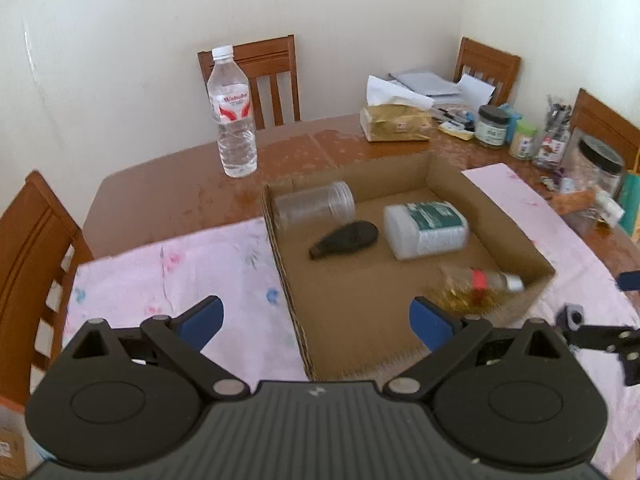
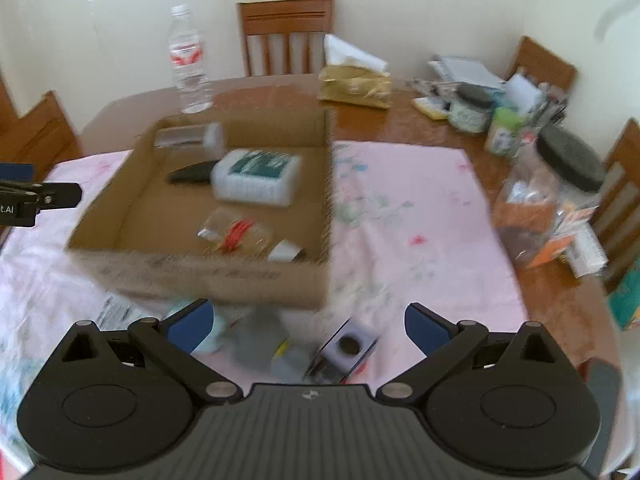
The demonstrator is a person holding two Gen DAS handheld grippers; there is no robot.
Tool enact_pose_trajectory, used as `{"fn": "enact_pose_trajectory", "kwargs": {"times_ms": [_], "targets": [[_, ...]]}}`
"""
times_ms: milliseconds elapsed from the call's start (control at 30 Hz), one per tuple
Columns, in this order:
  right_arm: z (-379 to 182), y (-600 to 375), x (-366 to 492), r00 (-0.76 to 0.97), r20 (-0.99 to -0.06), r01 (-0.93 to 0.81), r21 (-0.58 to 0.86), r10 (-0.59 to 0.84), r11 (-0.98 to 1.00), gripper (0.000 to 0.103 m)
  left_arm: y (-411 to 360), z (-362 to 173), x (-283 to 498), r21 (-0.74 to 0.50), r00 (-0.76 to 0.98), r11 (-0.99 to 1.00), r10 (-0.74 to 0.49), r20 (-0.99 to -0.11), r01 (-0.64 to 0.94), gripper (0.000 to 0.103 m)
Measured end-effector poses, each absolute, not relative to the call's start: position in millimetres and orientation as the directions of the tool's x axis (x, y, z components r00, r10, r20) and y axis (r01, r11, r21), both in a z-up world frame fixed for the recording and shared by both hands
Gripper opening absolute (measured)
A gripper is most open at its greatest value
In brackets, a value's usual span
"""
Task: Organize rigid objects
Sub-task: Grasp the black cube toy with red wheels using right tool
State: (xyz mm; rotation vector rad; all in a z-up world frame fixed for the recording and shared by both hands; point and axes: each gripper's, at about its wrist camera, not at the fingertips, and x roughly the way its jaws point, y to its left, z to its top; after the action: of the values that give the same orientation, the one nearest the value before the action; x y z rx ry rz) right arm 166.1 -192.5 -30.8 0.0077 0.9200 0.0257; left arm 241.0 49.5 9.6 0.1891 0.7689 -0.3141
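A shallow cardboard box [image 1: 496, 216] [image 2: 132, 192] sits on a pink cloth. In it lie a clear plastic jar [image 1: 314, 206] [image 2: 188, 136], a dark oval object [image 1: 346, 238] [image 2: 190, 174], a white bottle with a teal label [image 1: 426, 228] [image 2: 258, 176] and a small glass bottle with a red band [image 1: 478, 282] [image 2: 240, 234]. My left gripper [image 1: 316, 322] is open and empty over the box's near edge. My right gripper [image 2: 308, 322] is open and empty in front of the box, above a small grey-blue block with a dark hole [image 2: 350, 346] and other blurred items.
A water bottle [image 1: 234, 114] [image 2: 188, 62] stands behind the box. A tissue box [image 1: 396, 120] [image 2: 356, 82], jars [image 1: 492, 124] [image 2: 470, 108] and clutter fill the far right of the wooden table [image 1: 160, 196]. Wooden chairs [image 1: 262, 76] surround it.
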Motion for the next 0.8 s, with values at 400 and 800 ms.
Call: {"fn": "enact_pose_trajectory", "kwargs": {"times_ms": [400,800], "targets": [[-59.2,-201.0,154.7,0.562,-0.825,0.106,0.008,-0.053,0.994,0.103,57.8,-27.0,202.3,0.003,0.65,0.97,-0.159,-0.743,0.242,0.099],[-90.1,-233.5,194.9,0.522,-0.835,0.301,-0.012,-0.175,0.953,0.103,56.7,-45.6,189.0,-0.012,0.595,0.951,-0.203,-0.778,0.308,0.099]]}}
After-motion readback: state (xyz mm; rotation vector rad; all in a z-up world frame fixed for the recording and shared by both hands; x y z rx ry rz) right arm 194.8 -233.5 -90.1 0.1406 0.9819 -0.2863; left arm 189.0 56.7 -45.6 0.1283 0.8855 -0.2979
